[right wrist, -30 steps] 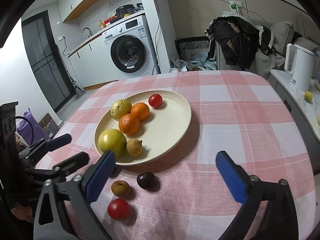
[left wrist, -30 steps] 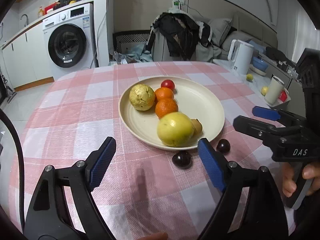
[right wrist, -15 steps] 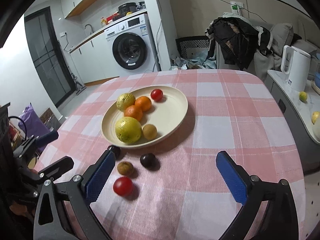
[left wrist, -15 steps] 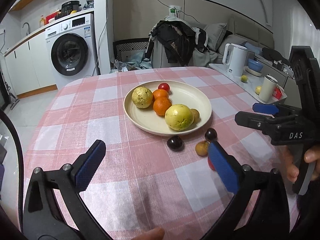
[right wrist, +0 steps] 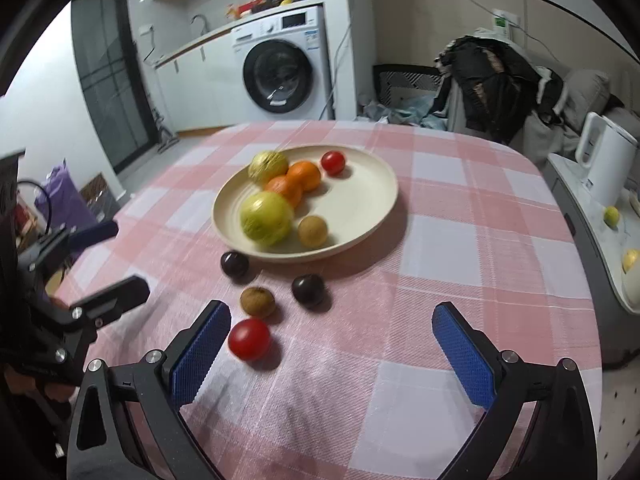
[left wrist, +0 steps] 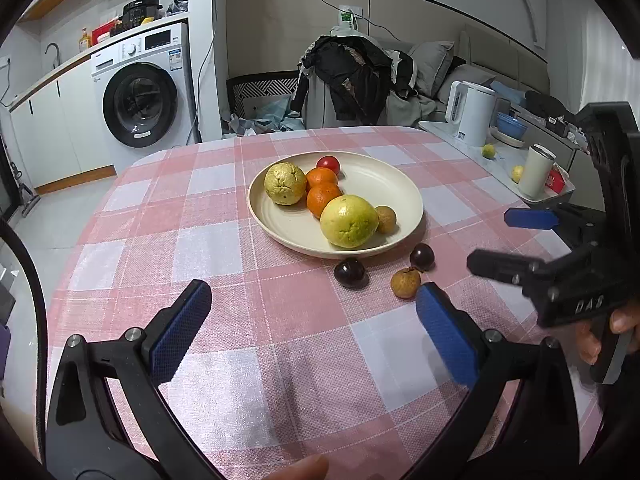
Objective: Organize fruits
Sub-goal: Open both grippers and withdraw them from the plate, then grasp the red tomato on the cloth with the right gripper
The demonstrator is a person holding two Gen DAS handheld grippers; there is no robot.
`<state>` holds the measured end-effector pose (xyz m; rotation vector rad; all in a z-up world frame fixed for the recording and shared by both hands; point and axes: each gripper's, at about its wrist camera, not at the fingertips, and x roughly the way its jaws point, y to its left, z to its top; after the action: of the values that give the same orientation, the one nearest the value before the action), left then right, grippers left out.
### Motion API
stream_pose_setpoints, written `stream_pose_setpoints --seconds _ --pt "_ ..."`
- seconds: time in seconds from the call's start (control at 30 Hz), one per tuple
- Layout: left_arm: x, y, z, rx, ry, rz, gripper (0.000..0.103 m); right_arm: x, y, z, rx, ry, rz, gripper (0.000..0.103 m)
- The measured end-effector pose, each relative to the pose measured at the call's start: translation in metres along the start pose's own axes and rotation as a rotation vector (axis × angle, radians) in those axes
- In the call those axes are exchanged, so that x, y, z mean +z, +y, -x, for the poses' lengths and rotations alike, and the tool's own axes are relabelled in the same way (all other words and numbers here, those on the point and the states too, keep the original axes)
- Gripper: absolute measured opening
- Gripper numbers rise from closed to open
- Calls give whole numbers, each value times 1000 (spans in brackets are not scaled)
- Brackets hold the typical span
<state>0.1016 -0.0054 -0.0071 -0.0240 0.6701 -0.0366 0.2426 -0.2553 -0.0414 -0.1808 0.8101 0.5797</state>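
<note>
From the left wrist, the left gripper (left wrist: 308,316) gaped empty. The cream plate (left wrist: 400,184) at 12 o'clock held six fruits in a row running 11 to 5 o'clock. Two dark plums (left wrist: 349,273) and one brown longan (left wrist: 405,282) lay loose at 1 o'clock.

From the right wrist, the right gripper (right wrist: 332,344) gaped empty too; one loose cherry tomato (right wrist: 249,339) lay beside its left finger (right wrist: 200,354), at 10 o'clock.

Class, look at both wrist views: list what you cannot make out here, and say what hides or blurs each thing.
- Red tomato on the cloth: left wrist view, hidden behind the left tongs' pad.
- Plate fruit skins: right wrist view, motion-blurred.
- Washing machine labels: both views, too small.
- Right tongs: handles cut off by the bottom edge.
</note>
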Motion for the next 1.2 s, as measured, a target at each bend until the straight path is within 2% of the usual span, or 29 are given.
stream_pose_setpoints --seconds 0.27,0.57,0.7,0.77,0.83,1.2 --pt "0 4 -7 3 17 5 102 -11 20 -15 13 69 96 103" --pt "-1 10 -12 7 26 20 102 -20 34 -25 71 102 117 101" --pt "-2 9 -14 5 34 15 102 -21 38 -26 98 113 119 80" --pt "-3 8 -15 7 39 13 102 -21 38 -26 106 114 117 78" --pt "-3 8 -16 5 42 14 102 -21 38 -26 123 116 116 70" --pt "-5 7 -20 5 52 12 102 -23 47 -28 143 119 146 48"
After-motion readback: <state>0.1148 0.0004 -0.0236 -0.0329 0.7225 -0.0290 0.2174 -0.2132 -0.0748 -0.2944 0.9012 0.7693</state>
